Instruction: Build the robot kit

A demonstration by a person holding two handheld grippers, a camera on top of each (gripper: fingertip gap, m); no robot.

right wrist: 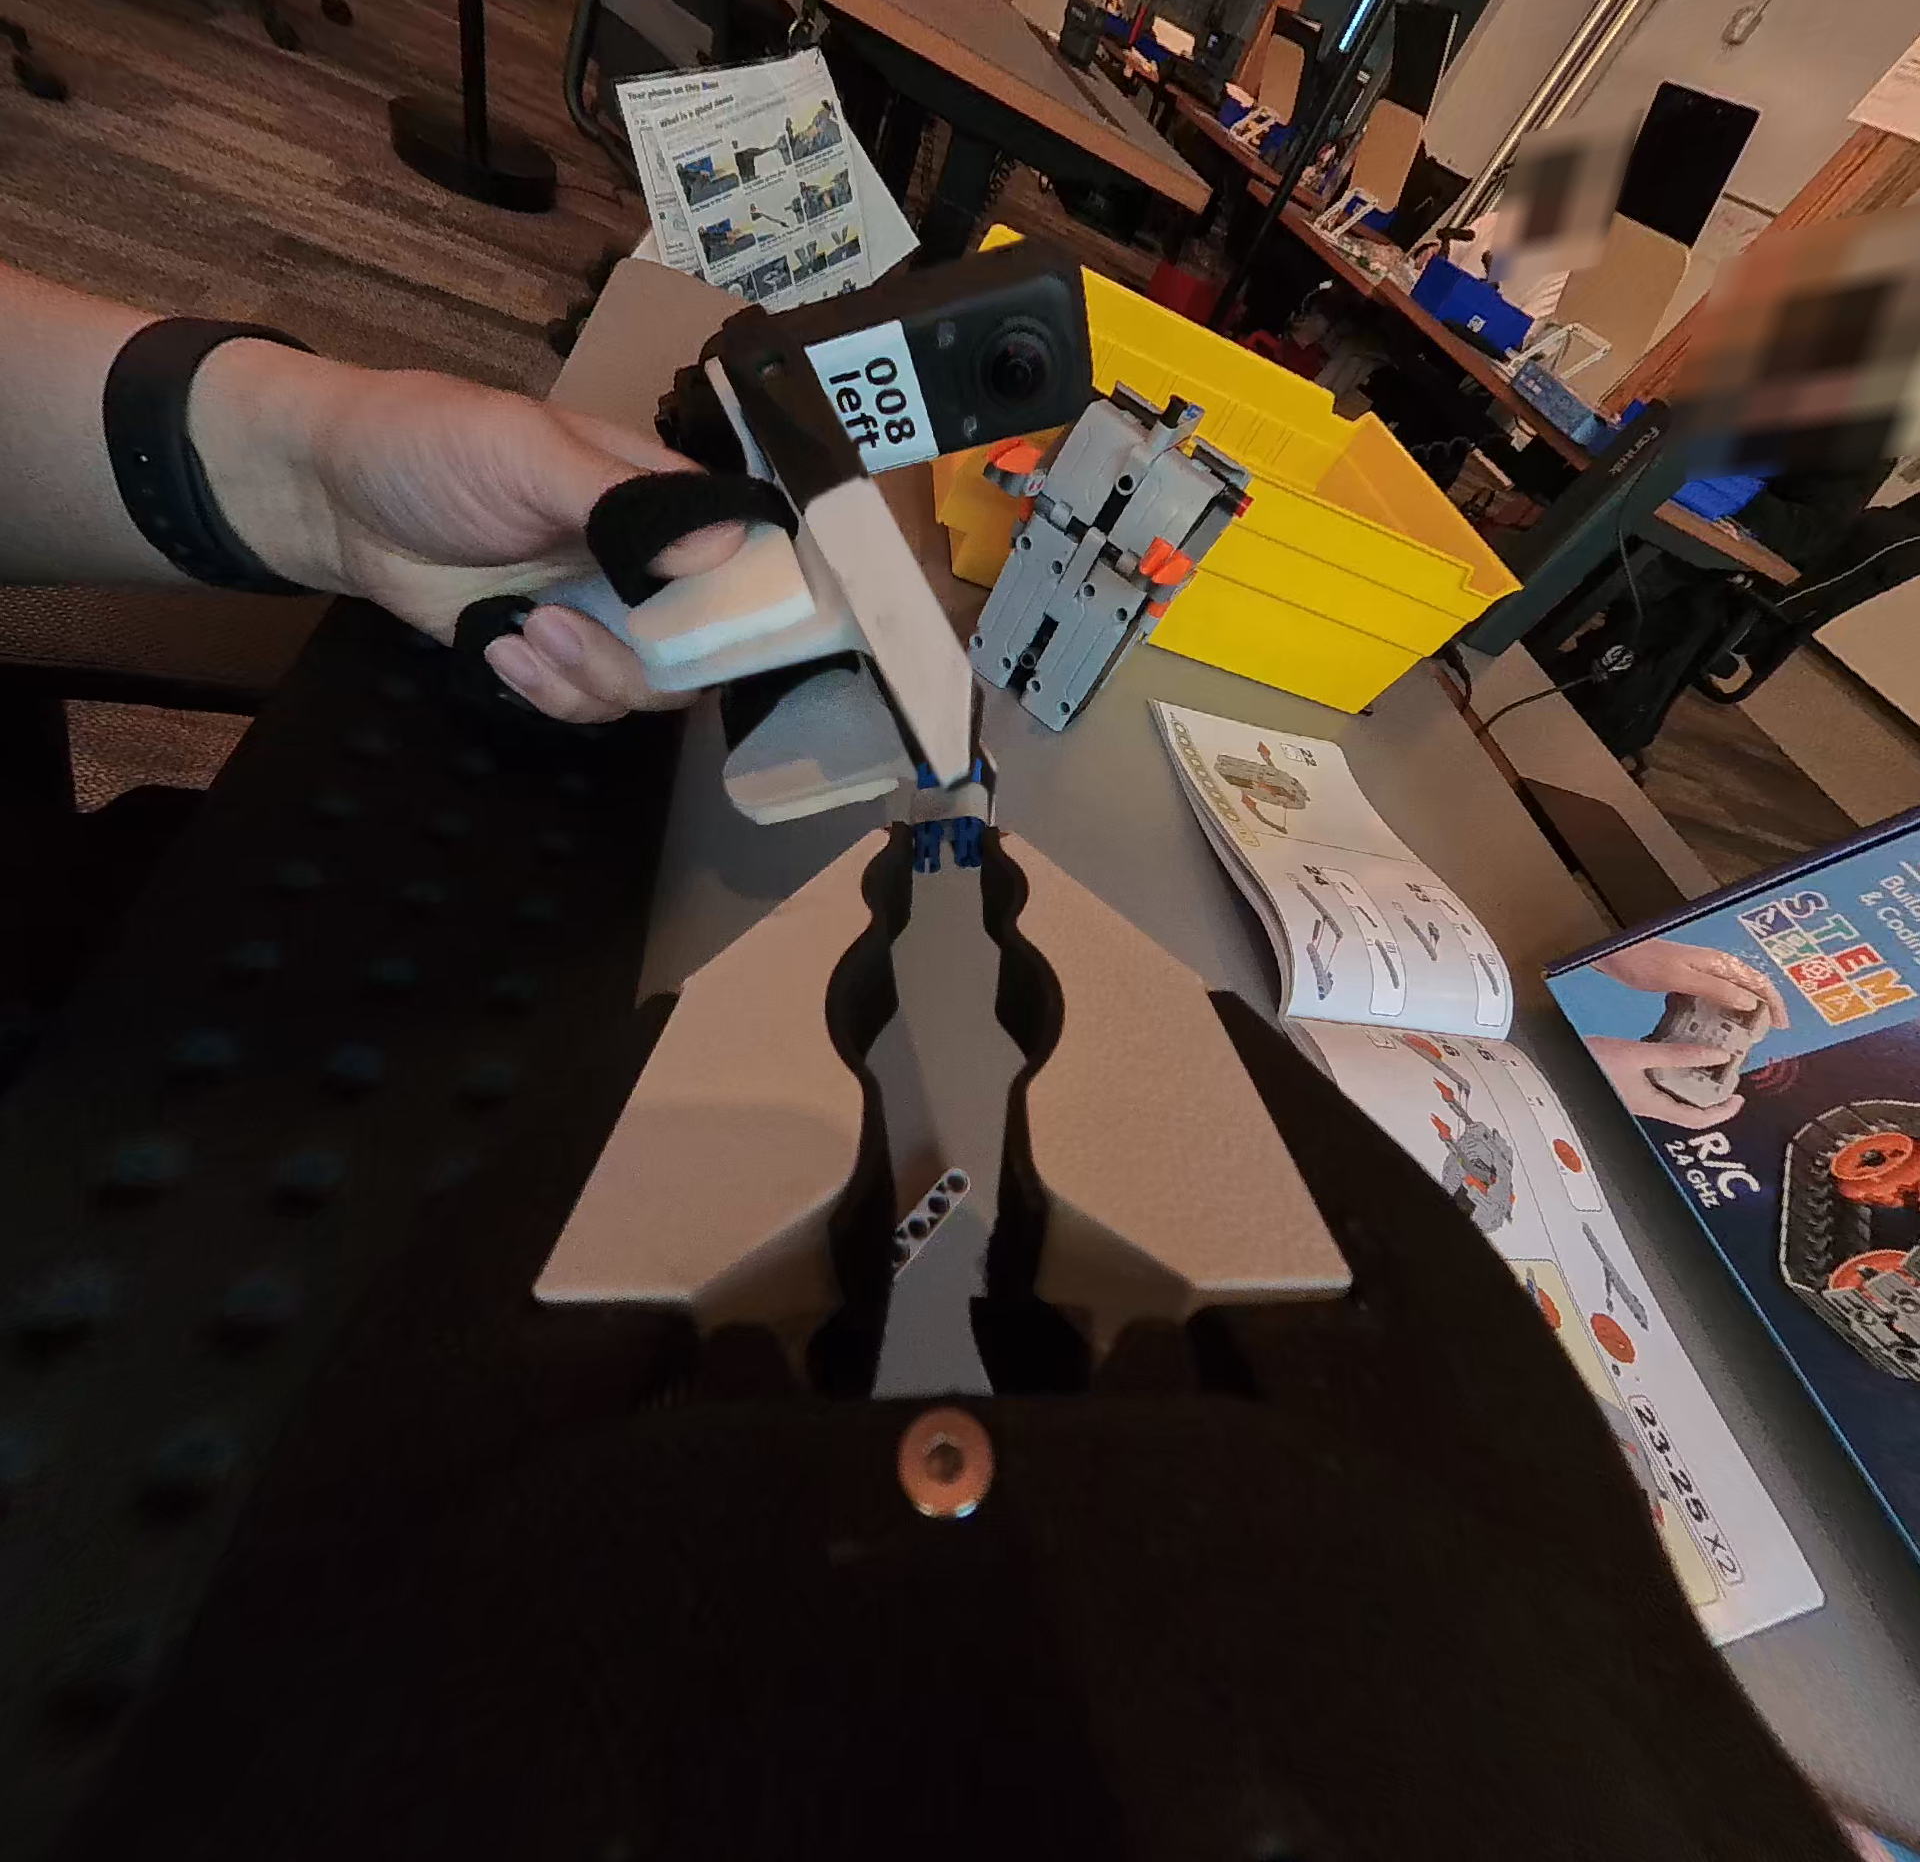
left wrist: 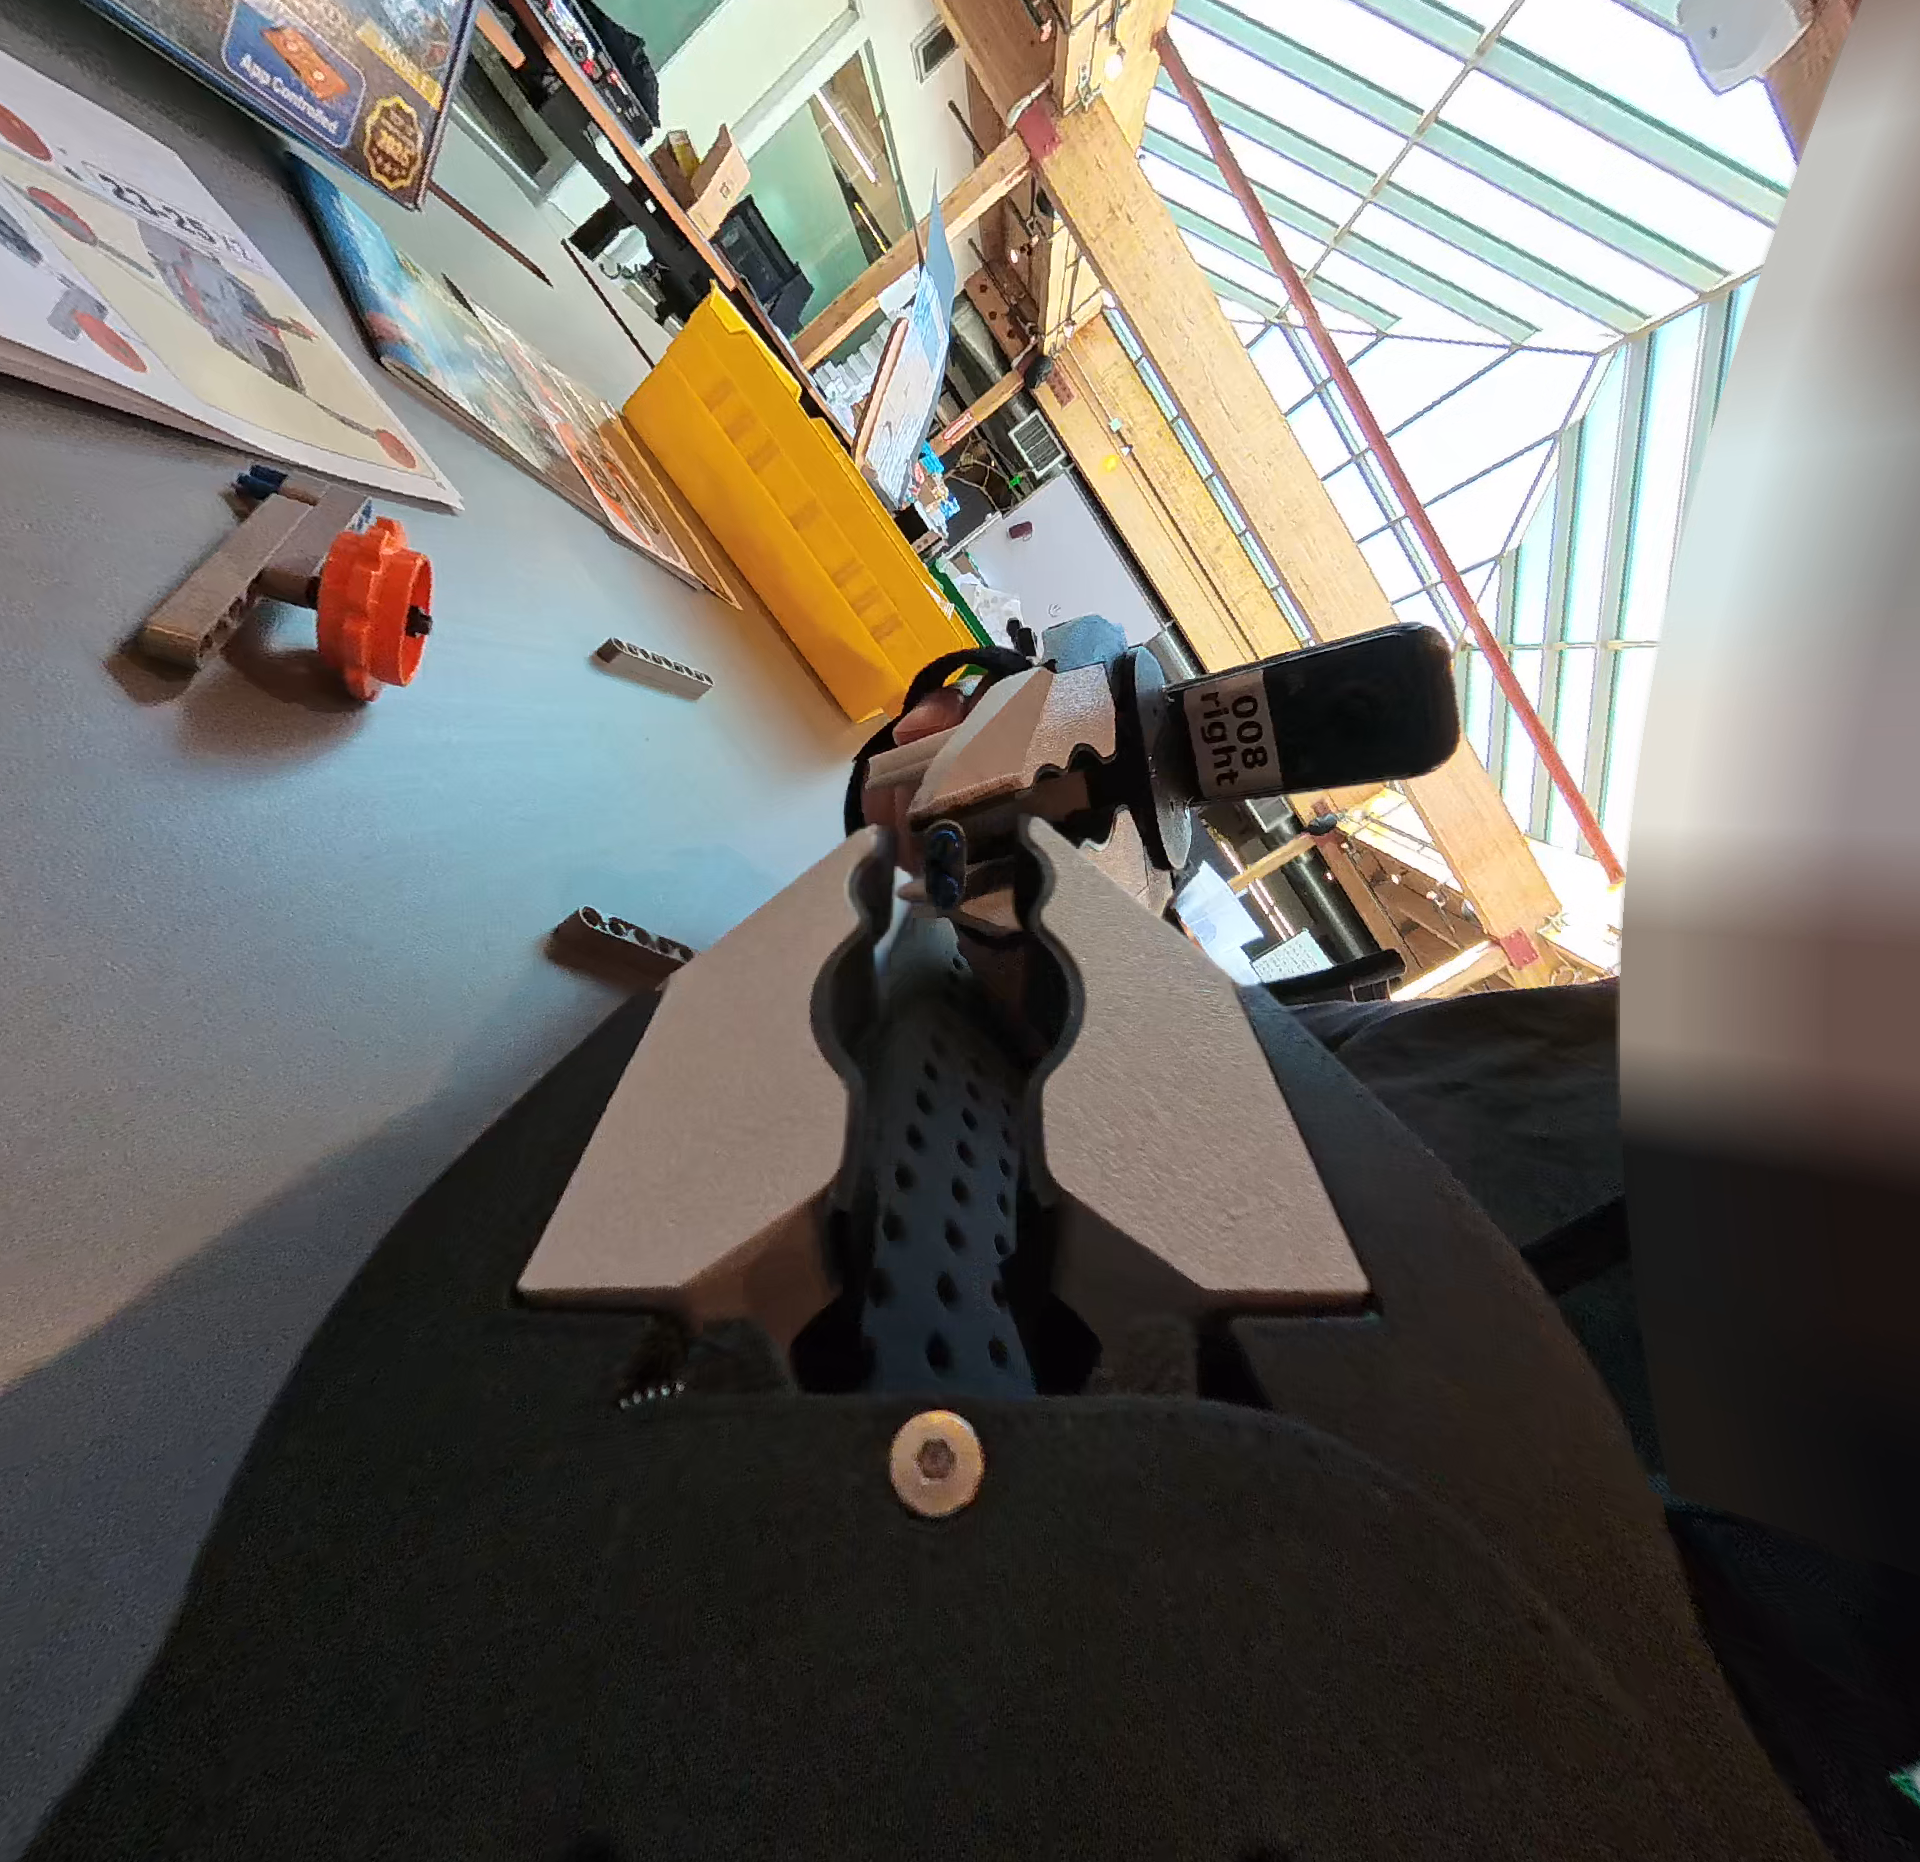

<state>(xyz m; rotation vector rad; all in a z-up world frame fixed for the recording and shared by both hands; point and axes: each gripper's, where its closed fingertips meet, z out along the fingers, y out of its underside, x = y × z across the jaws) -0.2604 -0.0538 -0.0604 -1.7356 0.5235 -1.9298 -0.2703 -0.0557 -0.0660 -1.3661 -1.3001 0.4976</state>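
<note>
Our right gripper (right wrist: 943, 844) pinches blue pins (right wrist: 948, 842) (fingers nearly together); our left gripper (right wrist: 951, 773) pinches the grey piece (right wrist: 948, 802) carrying them, near the yellow bin (right wrist: 1340, 555).

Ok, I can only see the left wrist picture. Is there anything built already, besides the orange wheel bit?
Observer: Yes. A grey model with orange bits stands upright on the table, right by the yellow bin.
Operator: What's holding the gripper?
Observer: A hand grips the left gripper, with a black band on the wrist.
Operator: And is the booklet shut?
Observer: No. The instruction booklet lies open, and its far pages arch up.
</note>
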